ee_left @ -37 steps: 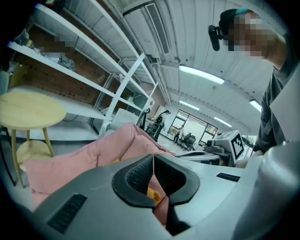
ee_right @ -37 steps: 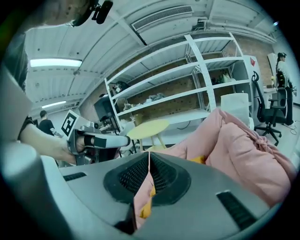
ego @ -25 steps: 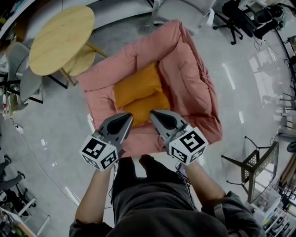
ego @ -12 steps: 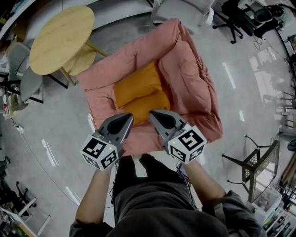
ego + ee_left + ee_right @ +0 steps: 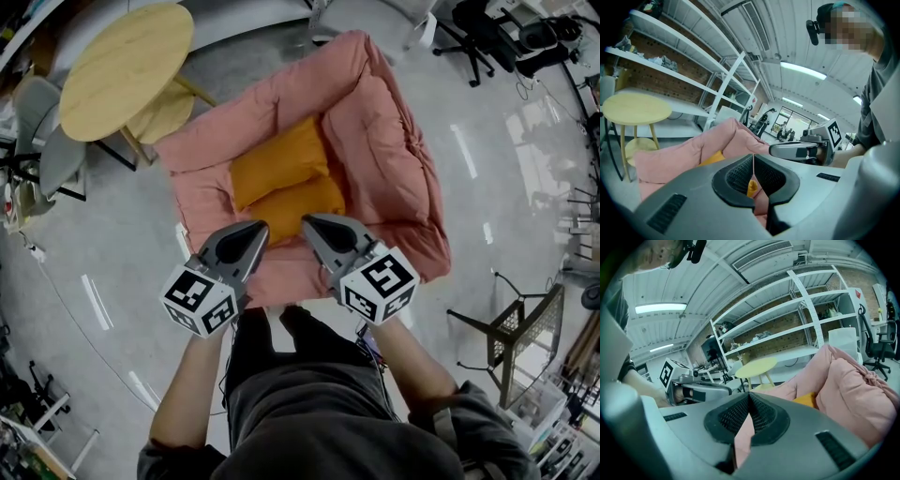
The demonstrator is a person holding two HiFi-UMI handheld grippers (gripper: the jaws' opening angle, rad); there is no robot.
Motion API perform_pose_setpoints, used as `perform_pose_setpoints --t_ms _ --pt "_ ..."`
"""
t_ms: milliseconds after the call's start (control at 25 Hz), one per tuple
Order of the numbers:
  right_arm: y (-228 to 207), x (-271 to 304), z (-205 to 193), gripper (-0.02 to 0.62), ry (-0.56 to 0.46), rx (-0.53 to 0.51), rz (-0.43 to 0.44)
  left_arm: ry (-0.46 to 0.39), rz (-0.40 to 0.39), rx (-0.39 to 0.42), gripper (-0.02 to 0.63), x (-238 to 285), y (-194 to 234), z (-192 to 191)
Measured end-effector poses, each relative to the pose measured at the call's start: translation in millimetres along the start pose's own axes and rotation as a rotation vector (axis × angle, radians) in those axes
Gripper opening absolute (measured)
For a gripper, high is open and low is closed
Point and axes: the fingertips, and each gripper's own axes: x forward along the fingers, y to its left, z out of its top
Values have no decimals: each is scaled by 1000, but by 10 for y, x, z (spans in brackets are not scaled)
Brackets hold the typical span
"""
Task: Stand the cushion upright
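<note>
An orange cushion [image 5: 281, 180] lies flat on the seat of a pink padded floor sofa [image 5: 380, 141], creased across its middle. My left gripper [image 5: 258, 228] and right gripper [image 5: 309, 223] hover side by side over the sofa's near edge, just short of the cushion and not touching it. Both are shut with nothing between the jaws. In the left gripper view the closed left gripper [image 5: 753, 157] points at the cushion [image 5: 712, 158], with the right gripper [image 5: 787, 150] beside it. In the right gripper view the cushion [image 5: 806, 399] peeks past the closed right gripper [image 5: 749, 394].
A round yellow side table [image 5: 122, 66] stands left of the sofa, beside a grey chair [image 5: 47, 155]. Office chairs [image 5: 478, 37] stand behind the sofa, and a black metal frame [image 5: 511, 328] to its right. The person's legs are at the sofa's near edge.
Both grippers stay shut and in place. Only the head view has shifted a little; the cushion has not moved.
</note>
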Motion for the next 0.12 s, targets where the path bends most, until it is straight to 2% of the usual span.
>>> perform_pose_setpoints --t_ms 120 --pt "9 9 17 15 -1 -6 0 0 -1 4 18 -15 8 9"
